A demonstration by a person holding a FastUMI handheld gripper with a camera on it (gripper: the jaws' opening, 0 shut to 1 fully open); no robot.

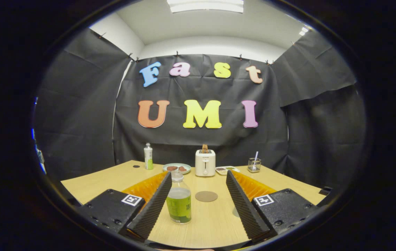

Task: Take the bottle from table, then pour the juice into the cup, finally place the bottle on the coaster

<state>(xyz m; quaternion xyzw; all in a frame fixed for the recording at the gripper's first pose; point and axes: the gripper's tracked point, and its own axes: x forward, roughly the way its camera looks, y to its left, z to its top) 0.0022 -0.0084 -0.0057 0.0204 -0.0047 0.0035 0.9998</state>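
Fingers (198,200) spread wide, released; we see the bottle (179,200) upright between them, touching neither. Beyond it a coaster (206,196) lies on the worktop (211,223).

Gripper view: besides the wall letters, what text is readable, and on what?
None is readable.
Bottle between the gripper's open jaws: label blurred.
Far bottle: label too small.
Toaster: front mark too small.
Gripper's square tags: patterns, no words.
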